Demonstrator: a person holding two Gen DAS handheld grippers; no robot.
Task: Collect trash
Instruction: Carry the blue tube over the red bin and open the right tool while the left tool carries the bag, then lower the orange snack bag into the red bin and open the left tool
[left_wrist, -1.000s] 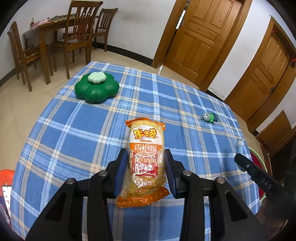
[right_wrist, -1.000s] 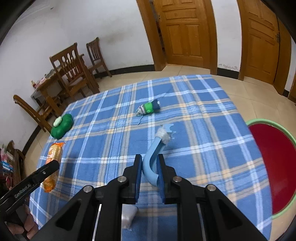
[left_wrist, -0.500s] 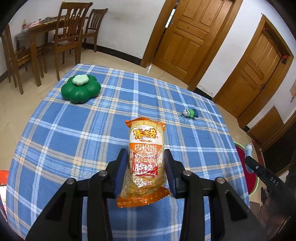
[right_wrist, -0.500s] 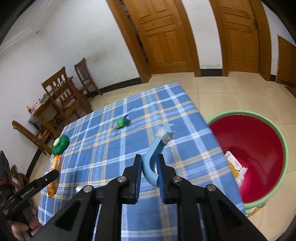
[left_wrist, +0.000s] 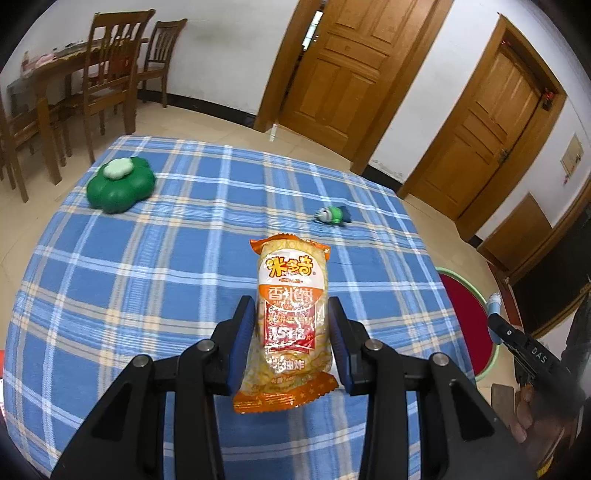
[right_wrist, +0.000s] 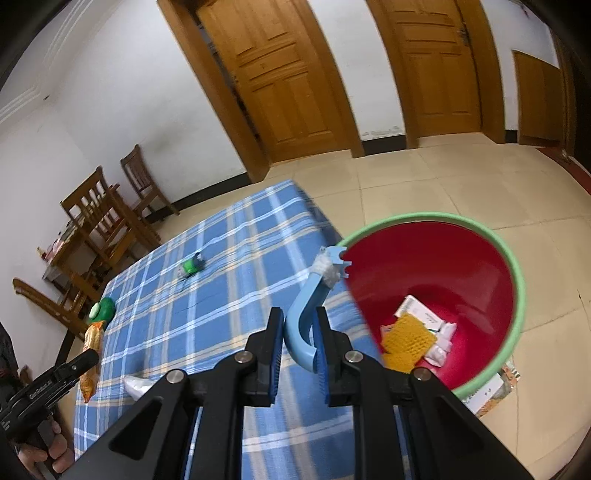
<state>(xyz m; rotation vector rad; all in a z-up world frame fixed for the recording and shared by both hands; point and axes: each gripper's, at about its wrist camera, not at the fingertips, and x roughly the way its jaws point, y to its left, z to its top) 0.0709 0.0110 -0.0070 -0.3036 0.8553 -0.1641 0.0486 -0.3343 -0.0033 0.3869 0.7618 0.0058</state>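
Note:
My left gripper (left_wrist: 291, 339) is shut on an orange snack packet (left_wrist: 290, 314) and holds it above the blue checked tablecloth (left_wrist: 147, 277). My right gripper (right_wrist: 299, 343) is shut on a curved light-blue plastic piece (right_wrist: 306, 310) with tape near its tip, held over the table's right edge beside a red basin with a green rim (right_wrist: 515, 273) on the floor. The basin holds wrappers and a yellow mesh piece (right_wrist: 406, 336). The basin (left_wrist: 461, 291) and the blue piece's tip (left_wrist: 494, 300) also show in the left wrist view.
On the table lie a green flower-shaped object (left_wrist: 120, 182), a small green toy (left_wrist: 332, 214) and a silver scrap (right_wrist: 136, 386). Wooden chairs (left_wrist: 110, 74) and a side table stand at the back left. Wooden doors (left_wrist: 343, 70) line the far wall.
Both grippers have swung to the right with their loads. The right gripper went from over the table to beside the red basin; the basin has come into the left wrist view.

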